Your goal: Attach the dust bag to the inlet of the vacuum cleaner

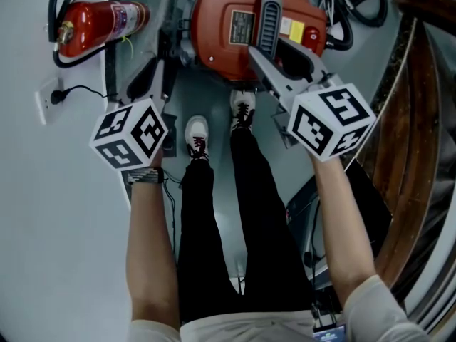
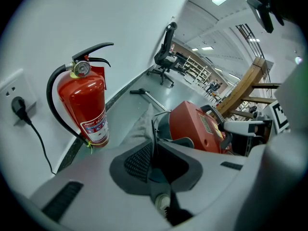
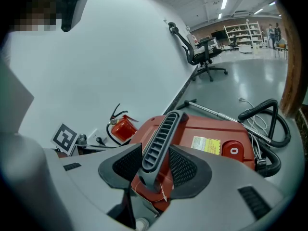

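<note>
The red vacuum cleaner (image 1: 221,30) stands on the grey floor in front of the person's feet; it also shows in both gripper views (image 2: 199,129) (image 3: 216,138). Its ribbed grey handle (image 3: 161,141) lies across the top, and my right gripper (image 1: 267,66) is shut on that handle. At the vacuum's left side, my left gripper (image 1: 153,77) is shut on the thin dark edge of the grey cloth dust bag (image 2: 139,126), which hangs forward beside the vacuum body. The inlet itself is hidden.
A red fire extinguisher (image 1: 100,23) stands against the white wall at the left, near a socket with a plug (image 1: 53,97). A black hose and cables (image 1: 356,6) lie right of the vacuum. Wooden furniture (image 1: 410,141) is at the right. The person's shoes (image 1: 197,137) are just behind the vacuum.
</note>
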A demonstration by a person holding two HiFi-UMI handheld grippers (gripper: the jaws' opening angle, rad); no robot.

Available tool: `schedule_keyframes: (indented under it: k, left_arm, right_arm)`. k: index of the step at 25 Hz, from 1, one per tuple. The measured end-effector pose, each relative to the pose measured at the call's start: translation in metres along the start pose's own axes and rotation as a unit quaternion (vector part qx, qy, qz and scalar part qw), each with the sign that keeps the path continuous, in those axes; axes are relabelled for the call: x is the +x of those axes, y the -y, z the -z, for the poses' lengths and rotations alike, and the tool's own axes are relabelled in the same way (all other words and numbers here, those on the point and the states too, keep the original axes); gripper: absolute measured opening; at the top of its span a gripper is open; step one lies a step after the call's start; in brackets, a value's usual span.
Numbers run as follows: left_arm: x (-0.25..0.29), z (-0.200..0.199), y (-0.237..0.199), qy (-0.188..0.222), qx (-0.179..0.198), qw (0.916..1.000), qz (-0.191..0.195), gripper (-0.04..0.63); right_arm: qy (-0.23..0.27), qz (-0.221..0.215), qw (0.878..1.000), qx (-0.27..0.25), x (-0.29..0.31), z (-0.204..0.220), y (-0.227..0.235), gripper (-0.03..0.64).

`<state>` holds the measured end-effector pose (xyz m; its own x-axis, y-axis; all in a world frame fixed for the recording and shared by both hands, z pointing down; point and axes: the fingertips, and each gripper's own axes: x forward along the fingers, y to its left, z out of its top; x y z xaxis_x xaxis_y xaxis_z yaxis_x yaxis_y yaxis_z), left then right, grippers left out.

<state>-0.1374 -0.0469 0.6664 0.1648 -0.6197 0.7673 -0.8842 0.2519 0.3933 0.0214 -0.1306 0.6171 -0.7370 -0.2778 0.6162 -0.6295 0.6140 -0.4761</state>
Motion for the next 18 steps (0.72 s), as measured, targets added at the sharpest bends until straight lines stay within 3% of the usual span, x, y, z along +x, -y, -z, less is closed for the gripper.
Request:
schedule_keyframes:
  k: [18]
  left_arm:
    - [0.0018,0.0014,0.0054,-0.008,-0.003,0.9999,0.01,0.034]
  right_arm:
    - [-0.002,-0.001,1.0,0.002,0.0006,0.0,-0.0005,0.179]
